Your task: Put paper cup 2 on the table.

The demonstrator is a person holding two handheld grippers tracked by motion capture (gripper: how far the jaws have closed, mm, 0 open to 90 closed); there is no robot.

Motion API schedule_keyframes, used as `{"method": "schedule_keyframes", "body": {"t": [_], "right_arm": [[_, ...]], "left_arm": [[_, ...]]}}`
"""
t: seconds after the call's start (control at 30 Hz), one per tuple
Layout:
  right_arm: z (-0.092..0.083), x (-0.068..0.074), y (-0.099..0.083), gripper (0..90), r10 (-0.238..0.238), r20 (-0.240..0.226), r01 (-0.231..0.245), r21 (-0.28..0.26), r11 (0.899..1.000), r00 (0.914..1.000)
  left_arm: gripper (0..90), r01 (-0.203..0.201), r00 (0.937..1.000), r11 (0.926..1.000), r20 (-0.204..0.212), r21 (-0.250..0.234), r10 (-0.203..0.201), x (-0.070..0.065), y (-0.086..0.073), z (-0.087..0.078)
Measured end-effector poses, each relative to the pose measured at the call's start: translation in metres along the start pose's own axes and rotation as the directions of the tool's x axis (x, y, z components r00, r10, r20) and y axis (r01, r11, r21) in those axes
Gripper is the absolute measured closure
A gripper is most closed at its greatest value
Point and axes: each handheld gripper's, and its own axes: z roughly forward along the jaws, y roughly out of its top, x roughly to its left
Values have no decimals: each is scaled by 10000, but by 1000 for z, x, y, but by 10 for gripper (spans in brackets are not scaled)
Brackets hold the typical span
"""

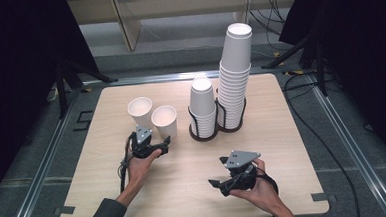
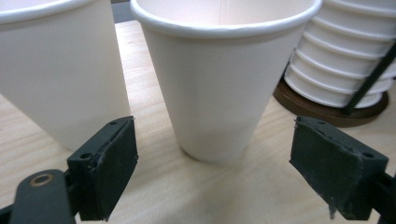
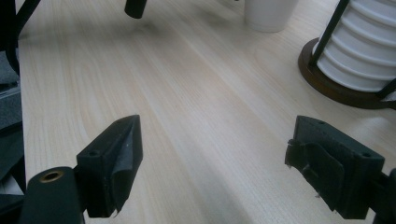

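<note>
Two loose white paper cups stand side by side on the wooden table, one [image 1: 140, 111] farther left and one [image 1: 164, 121] nearer the stacks. My left gripper [image 1: 158, 140] sits just in front of the nearer cup. In the left gripper view that cup [image 2: 219, 84] stands upright ahead of the open left gripper [image 2: 212, 172], and the pads [image 2: 109, 163] are well apart from its sides; the other cup [image 2: 56, 70] is at the left. My right gripper [image 1: 216, 184] rests low near the front of the table. It is open [image 3: 217, 172] over bare wood with nothing between its jaws.
Two dark wire holders stand behind the loose cups, one with a short stack of cups [image 1: 202, 105] and one with a tall stack [image 1: 234, 76]. The short stack's base [image 2: 327, 100] is close to my left gripper's right side. The table's edge [image 1: 286, 211] runs along the front.
</note>
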Motion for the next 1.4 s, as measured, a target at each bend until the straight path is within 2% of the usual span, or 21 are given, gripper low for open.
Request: {"method": "schedule_keyframes", "body": {"t": [0.23,0.27,0.37,0.4,0.47,0.5,0.57,0.7,0.83,0.87,1.03,1.07,1.1,1.13,1.23,1.3,1.37,1.4], "right_arm": [[1,0,1,179,-76,76,76,-28,10000,9999],[1,1,0,178,94,58,-94,14,10000,9999],[1,0,0,177,103,53,-103,20,9999,9999],[0,0,0,177,246,62,-246,11,9997,9997],[0,0,0,176,251,88,-250,-22,9997,9996],[1,-2,0,175,-15,101,16,-112,9999,9999],[0,-2,0,174,160,20,-160,-132,9998,9999],[0,-2,0,171,138,47,-137,-157,9998,9999],[0,-1,0,169,258,18,-257,-141,9996,9997],[0,-2,0,169,297,-43,-298,-116,9995,9995],[1,-2,-1,169,363,-175,-367,-188,9992,9992],[1,-2,-1,169,364,-176,-367,-185,9992,9992],[1,-2,-1,167,359,-206,-363,-200,9991,9991],[1,-2,-1,167,359,-206,-363,-200,9991,9991],[1,-2,-1,166,447,-310,-455,-256,9986,9985],[1,-2,-1,165,519,-324,-527,-254,9983,9981],[2,-3,-2,165,522,-345,-532,-294,9982,9980],[2,-3,-2,165,522,-345,-532,-294,9982,9980]], "left_arm": [[143,101,9997,9999,242,-99,-98,3,-3,-20],[143,144,9993,9997,355,-178,-138,3,-3,-23],[143,134,9985,9997,532,-208,-123,1,-4,-32],[143,133,9982,9996,591,-254,-117,1,-4,-34],[144,214,9970,9995,742,-252,-195,0,-6,-38],[143,249,9965,9993,799,-275,-226,-1,-6,-41],[143,198,9956,9995,917,-256,-174,-2,-7,-45],[143,377,9914,9984,1272,-412,-322,-4,-9,-54],[143,484,9889,9977,1427,-465,-414,-6,-10,-59],[143,404,9887,9985,1457,-357,-348,-6,-10,-62],[143,650,9817,9967,1824,-485,-551,-9,-14,-69],[143,643,9819,9971,1810,-396,-561,-10,-14,-71],[144,774,9770,9960,2025,-448,-668,-11,-15,-73],[144,774,9770,9960,2025,-448,-668,-11,-15,-73],[144,980,9692,9945,2302,-370,-870,-13,-18,-77],[144,935,9685,9952,2345,-284,-843,-14,-19,-81],[144,963,9617,9945,2613,-405,-825,-18,-22,-84],[143,963,9617,9945,2613,-405,-825,-18,-22,-84]]}}
